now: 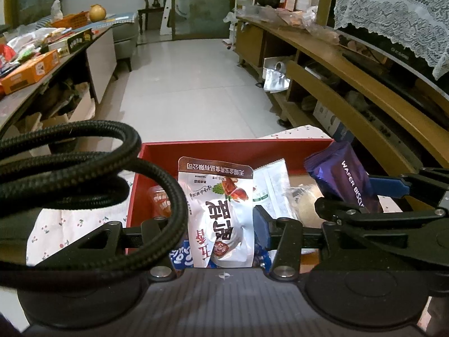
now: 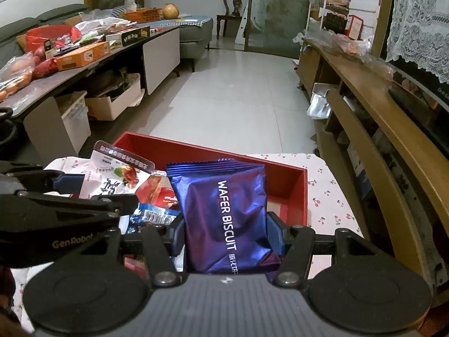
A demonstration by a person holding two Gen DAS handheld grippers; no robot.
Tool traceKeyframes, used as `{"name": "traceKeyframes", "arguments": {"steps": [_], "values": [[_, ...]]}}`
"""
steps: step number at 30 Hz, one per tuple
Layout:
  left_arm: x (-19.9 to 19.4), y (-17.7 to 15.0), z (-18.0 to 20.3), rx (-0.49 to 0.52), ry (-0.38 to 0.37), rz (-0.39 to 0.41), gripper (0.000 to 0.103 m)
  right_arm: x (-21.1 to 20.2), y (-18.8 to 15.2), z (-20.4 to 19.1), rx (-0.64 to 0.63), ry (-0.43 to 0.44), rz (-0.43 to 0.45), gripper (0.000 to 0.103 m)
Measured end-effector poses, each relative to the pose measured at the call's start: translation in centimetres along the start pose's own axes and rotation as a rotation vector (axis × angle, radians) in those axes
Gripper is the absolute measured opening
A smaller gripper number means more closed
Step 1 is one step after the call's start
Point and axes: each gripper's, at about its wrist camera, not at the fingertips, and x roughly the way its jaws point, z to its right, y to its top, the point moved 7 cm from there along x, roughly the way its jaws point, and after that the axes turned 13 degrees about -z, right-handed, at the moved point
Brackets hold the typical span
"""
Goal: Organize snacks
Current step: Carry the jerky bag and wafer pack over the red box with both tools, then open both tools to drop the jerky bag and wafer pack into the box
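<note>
Cherry-print cloth covers the worktop under a red box. Nearest, the left gripper has its jaws clenched on a white pouch, upright over the box's near left part. Beside it, the right gripper grasps a purple wafer pack above the box. Farther off, pale floor tiles run to a chair.

Both wrist views look close, perhaps slightly downward, sharing the red box.
</note>
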Motion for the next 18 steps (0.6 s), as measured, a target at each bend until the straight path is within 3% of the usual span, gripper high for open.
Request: {"name": "traceKeyframes", "arguments": {"steps": [18], "values": [[3.9, 0.4, -0.8, -0.024, 0.038, -0.059, 0.056, 4.6, 0.7, 0.1, 0.003, 0.001, -0.060, 0.075]]}}
